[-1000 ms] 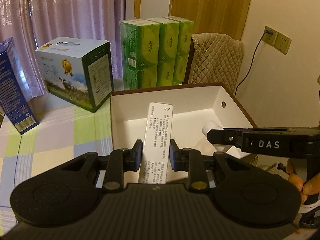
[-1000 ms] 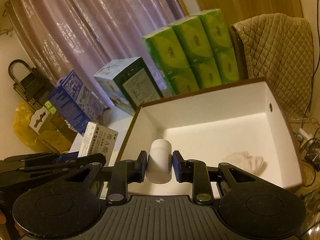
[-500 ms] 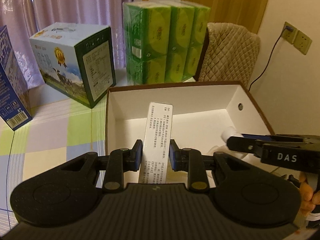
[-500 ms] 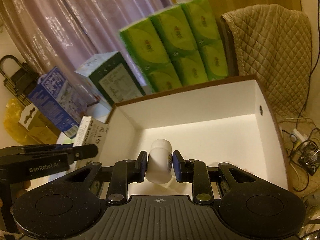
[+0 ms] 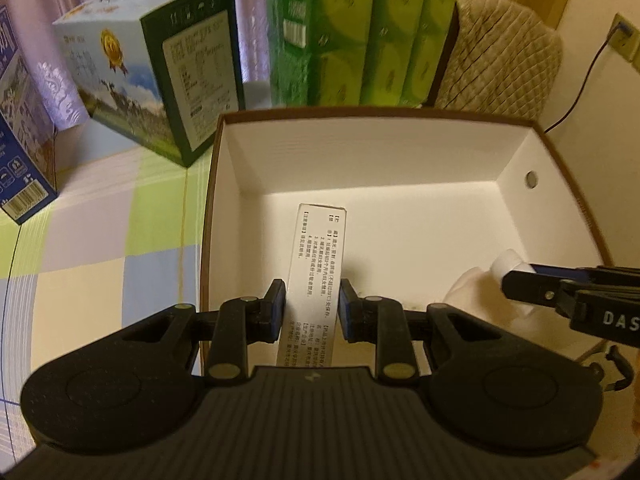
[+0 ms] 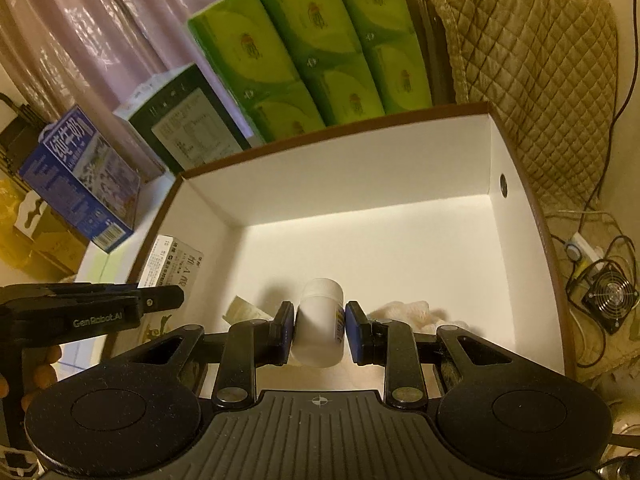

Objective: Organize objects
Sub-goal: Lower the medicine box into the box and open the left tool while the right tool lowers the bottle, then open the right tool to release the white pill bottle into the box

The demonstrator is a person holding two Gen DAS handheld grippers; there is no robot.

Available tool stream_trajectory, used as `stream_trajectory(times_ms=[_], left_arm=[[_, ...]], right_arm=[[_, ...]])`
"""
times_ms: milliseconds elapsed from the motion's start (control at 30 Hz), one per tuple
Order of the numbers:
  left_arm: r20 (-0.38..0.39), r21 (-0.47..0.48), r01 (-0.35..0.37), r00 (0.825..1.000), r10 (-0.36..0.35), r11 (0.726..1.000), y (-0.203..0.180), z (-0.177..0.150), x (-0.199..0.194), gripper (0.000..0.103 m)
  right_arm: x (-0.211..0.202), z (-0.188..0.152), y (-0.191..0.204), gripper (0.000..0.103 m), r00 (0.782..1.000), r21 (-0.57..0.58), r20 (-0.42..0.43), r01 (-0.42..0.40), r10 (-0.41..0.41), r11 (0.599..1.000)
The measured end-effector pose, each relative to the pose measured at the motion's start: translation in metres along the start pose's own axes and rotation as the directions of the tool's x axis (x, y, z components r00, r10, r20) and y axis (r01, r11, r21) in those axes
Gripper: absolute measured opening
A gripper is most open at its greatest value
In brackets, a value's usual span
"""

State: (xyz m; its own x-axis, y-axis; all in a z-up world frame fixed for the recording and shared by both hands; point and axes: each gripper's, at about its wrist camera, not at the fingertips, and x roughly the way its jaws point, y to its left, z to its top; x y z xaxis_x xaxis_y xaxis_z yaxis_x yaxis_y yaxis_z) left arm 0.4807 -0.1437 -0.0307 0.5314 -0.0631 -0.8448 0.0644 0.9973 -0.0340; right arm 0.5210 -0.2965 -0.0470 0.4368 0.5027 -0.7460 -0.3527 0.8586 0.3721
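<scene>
A long white printed carton [image 5: 316, 276] is clamped between the fingers of my left gripper [image 5: 312, 310], which is shut on it and reaches over the near edge of the open white box [image 5: 360, 152]. My right gripper [image 6: 320, 330] is shut on a small white bottle [image 6: 320, 324] held low inside the same box [image 6: 360, 168]. Each gripper shows in the other's view: the right gripper [image 5: 516, 276] at the right, the left gripper [image 6: 168, 296] with its carton [image 6: 172, 264] at the left. A crumpled white cloth [image 6: 404, 312] lies on the box floor beside the bottle.
Green tissue packs [image 5: 360, 32] stand behind the box, with a blue-and-green milk carton box [image 5: 156, 76] and a blue carton [image 5: 16, 160] to the left on the checked tablecloth [image 5: 100, 240]. A quilted chair [image 6: 528, 60] is at the right; cables and a small fan [image 6: 608, 296] lie on the floor.
Both grippers have moved forward and down into the white box with their loads. The box now fills more of both views.
</scene>
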Motion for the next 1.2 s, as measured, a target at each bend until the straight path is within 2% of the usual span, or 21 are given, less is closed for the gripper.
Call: stream_trajectory(times_ms=[333, 400, 467, 700, 1033, 1100, 1167, 1200], left_arm=[[-0.068, -0.005, -0.024, 0.997, 0.023, 1.000, 0.001, -0.007, 0.020, 0.024], [-0.069, 0.000, -0.026, 0.997, 0.025, 1.000, 0.002, -0.007, 0.019, 0.027], [-0.069, 0.004, -0.019, 0.997, 0.019, 1.000, 0.002, -0.007, 0.018, 0.037], [-0.058, 0.015, -0.004, 0.998, 0.005, 1.000, 0.002, -0.008, 0.010, 0.039], [-0.036, 0.030, 0.015, 0.999, -0.014, 0.999, 0.000, -0.008, 0.000, 0.051], [-0.030, 0.033, 0.021, 0.999, -0.020, 0.999, 0.000, -0.008, -0.003, 0.052], [-0.023, 0.033, 0.027, 0.999, -0.026, 0.999, 0.000, -0.008, -0.007, 0.056], [-0.018, 0.035, 0.030, 0.999, -0.030, 0.999, 0.000, -0.008, -0.010, 0.058]], right_arm=[[0.015, -0.001, -0.003, 0.024, 0.998, -0.013, -0.057, 0.010, -0.011, 1.000], [0.015, -0.002, -0.004, 0.024, 0.998, -0.014, -0.061, 0.010, -0.011, 1.000], [0.016, -0.002, -0.004, 0.024, 0.998, -0.015, -0.064, 0.010, -0.011, 1.000], [0.015, -0.003, -0.002, 0.024, 0.997, -0.023, -0.074, 0.013, -0.015, 1.000], [0.019, -0.003, 0.003, 0.025, 0.996, -0.034, -0.085, 0.007, -0.010, 0.999], [0.018, -0.002, 0.004, 0.035, 0.997, -0.036, -0.082, -0.003, 0.001, 0.999], [0.014, -0.002, 0.006, 0.056, 0.998, -0.041, -0.064, 0.002, -0.004, 0.999], [0.011, -0.002, 0.007, 0.057, 0.999, -0.040, -0.052, 0.004, -0.006, 0.999]])
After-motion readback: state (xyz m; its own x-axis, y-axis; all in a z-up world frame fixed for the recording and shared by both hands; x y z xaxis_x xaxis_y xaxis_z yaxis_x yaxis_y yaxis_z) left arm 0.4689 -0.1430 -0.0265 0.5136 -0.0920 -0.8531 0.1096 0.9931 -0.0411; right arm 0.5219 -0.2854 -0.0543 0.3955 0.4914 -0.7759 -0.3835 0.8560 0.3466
